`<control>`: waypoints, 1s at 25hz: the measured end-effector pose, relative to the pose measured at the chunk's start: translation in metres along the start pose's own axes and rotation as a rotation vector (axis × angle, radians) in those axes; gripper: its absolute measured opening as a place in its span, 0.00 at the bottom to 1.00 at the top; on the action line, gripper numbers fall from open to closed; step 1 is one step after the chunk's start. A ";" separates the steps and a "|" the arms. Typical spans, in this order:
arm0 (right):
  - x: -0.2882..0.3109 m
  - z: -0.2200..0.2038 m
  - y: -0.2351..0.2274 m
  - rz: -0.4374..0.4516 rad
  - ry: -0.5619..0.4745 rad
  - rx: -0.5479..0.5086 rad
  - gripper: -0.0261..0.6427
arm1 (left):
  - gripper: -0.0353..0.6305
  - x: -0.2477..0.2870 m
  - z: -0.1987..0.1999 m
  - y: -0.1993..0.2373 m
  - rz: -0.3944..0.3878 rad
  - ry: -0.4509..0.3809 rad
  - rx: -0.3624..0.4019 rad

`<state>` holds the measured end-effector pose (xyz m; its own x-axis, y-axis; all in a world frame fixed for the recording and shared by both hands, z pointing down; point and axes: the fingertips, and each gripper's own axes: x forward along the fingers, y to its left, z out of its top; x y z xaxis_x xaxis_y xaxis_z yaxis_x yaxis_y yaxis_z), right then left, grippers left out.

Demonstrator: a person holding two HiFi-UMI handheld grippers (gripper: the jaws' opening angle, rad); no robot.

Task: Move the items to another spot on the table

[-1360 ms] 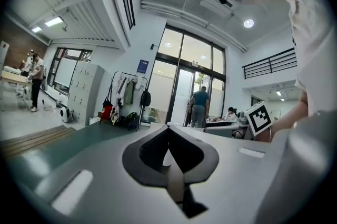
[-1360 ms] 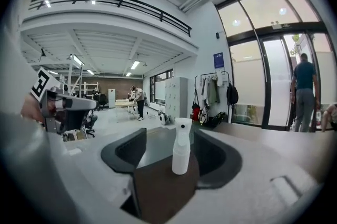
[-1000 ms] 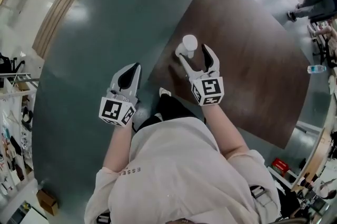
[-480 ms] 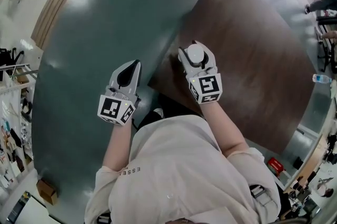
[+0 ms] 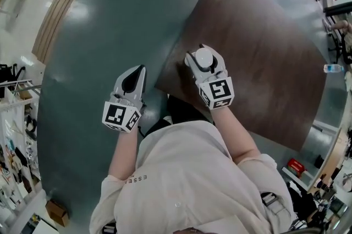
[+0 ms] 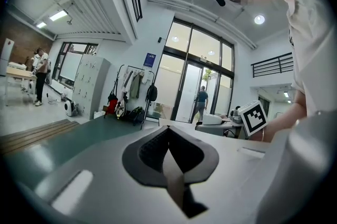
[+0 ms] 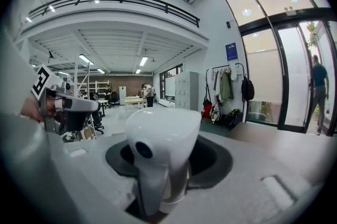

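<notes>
We list one white jug [image 7: 163, 144] at the near corner of one brown table [image 5: 264, 62], the right gripper [image 5: 204, 56] closing its jaws on it, the left gripper [image 5: 138, 72] closed and empty over green floor [image 5: 110, 23], one bottle [image 5: 332, 68] far right.

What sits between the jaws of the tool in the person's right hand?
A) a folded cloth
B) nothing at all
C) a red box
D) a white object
D: the right gripper view shows a white object between the jaws of the right tool, which are closing on it.
</notes>
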<state>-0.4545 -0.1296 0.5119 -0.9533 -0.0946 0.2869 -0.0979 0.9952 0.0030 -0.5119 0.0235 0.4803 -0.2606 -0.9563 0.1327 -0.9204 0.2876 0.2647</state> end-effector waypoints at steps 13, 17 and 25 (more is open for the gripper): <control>-0.156 -0.003 0.031 -0.270 -0.014 0.008 0.31 | 0.08 -0.045 -0.009 -0.084 -0.279 0.006 0.022; -0.222 -0.023 0.028 -0.369 0.001 0.045 0.31 | 0.08 -0.051 -0.022 -0.131 -0.369 0.030 0.022; -0.336 -0.067 0.017 -0.545 0.014 0.114 0.31 | 0.08 -0.051 -0.046 -0.226 -0.542 0.080 0.056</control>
<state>-0.1173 -0.0789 0.4797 -0.7526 -0.5936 0.2851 -0.6064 0.7935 0.0513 -0.2775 0.0097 0.4579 0.2764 -0.9589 0.0640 -0.9312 -0.2508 0.2646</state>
